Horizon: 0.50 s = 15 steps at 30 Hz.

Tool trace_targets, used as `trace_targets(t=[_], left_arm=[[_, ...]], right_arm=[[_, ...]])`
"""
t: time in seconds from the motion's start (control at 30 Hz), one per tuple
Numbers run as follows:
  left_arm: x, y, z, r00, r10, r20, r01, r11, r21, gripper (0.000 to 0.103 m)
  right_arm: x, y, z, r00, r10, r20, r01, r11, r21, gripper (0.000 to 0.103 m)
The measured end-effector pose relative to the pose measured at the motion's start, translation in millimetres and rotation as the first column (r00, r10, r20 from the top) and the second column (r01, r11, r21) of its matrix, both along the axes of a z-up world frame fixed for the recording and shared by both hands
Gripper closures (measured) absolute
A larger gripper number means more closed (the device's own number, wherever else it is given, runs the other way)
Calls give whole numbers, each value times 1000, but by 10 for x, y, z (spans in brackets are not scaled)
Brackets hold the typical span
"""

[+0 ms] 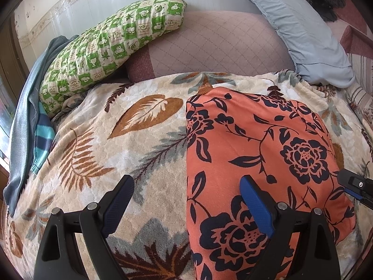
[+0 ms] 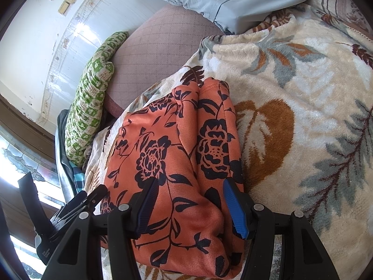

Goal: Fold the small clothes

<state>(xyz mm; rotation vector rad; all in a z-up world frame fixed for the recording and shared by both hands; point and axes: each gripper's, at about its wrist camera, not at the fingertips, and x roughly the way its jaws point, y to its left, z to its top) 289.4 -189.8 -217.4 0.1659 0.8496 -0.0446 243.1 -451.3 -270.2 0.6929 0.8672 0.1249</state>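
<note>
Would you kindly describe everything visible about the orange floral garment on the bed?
The orange garment is soft, velvety-looking fabric printed with dark navy flowers, leaves and vines. It lies folded in layers on the leaf-patterned blanket, with a lengthwise crease showing from the right wrist view and a small orange tab at its far edge. Nothing grips it.
</note>
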Motion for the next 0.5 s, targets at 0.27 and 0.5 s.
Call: trace_targets(t=[0.27,0.5], left_arm=[[21,37,31,1000,4,1,-4,1000,0,11],[106,228,112,999,35,8,-35,999,-2,11]], right_arm=[[9,3,11,1000,-1,4,1,1000,-14,41],[-10,-137,10,999,-40,1,40,999,-2,41]])
